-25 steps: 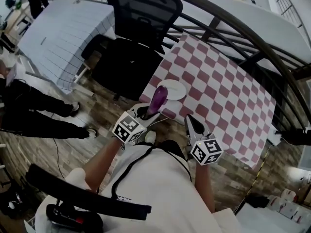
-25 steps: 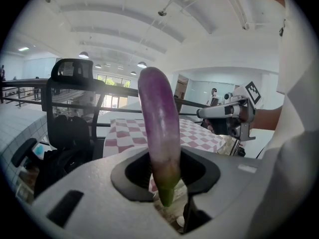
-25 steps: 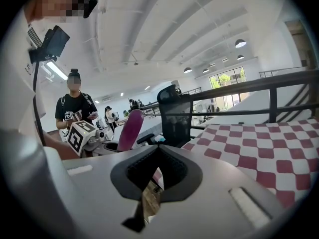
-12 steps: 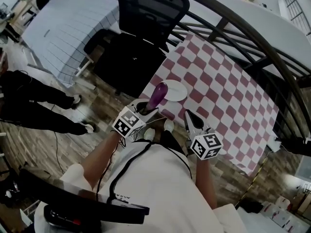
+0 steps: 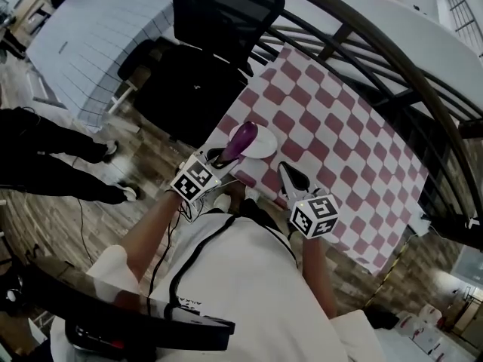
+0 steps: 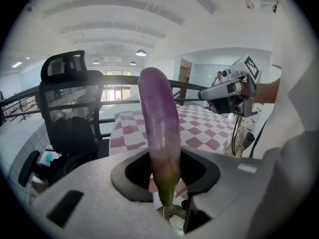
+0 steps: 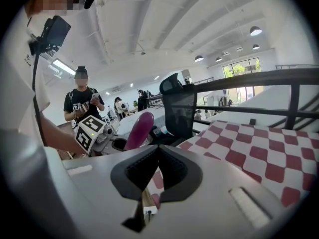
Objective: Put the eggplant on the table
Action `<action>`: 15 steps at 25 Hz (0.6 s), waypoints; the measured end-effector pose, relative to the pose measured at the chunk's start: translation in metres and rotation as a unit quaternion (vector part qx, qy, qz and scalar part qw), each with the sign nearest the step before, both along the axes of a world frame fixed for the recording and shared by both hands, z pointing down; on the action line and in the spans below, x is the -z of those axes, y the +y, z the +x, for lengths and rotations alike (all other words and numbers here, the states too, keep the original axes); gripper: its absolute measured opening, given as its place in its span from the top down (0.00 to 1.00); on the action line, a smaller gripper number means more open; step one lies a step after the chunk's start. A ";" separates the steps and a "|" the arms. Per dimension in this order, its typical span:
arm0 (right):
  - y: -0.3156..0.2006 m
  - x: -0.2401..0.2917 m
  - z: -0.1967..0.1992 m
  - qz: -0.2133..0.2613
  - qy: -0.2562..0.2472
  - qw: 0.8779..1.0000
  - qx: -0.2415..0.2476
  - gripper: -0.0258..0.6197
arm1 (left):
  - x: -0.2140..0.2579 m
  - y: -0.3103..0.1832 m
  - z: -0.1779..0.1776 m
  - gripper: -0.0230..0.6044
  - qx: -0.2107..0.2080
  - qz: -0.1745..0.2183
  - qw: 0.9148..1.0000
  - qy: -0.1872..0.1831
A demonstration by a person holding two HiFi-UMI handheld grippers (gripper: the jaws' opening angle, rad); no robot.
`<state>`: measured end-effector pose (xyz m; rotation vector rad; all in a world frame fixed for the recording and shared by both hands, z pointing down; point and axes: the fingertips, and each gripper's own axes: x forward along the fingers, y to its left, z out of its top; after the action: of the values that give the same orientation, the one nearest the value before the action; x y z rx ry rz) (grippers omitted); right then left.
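Black chair (image 5: pixel 204 74) beside checkered table (image 5: pixel 339 127); plate (image 5: pixel 263 146) near eggplant (image 5: pixel 241 139).

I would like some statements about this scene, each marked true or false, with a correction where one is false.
1. The left hand-held gripper grips the eggplant. True.
2. The eggplant lies on the table. False: it sticks up out of the left hand-held gripper.
3. The table has a red-and-white checked cloth. True.
4. The right hand-held gripper holds a spoon. False: its jaws are together with nothing between them.
5. A black office chair stands beside the table. True.
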<state>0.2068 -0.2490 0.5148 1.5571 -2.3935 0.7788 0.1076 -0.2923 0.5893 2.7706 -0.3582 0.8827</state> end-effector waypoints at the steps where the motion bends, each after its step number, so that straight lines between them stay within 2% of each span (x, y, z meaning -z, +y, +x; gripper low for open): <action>1: -0.002 -0.001 0.003 -0.002 0.000 1.000 0.001 0.95 | -0.003 -0.002 0.004 0.76 -0.003 0.000 1.000 -0.003; 15: -0.019 -0.021 0.032 -0.027 0.004 1.000 0.005 0.95 | -0.061 -0.024 0.033 0.76 -0.067 0.007 0.995 -0.074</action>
<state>0.2384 -0.2677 0.5359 1.5231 -2.3538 0.8265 0.1410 -0.3160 0.6506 2.7750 -0.2050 1.1249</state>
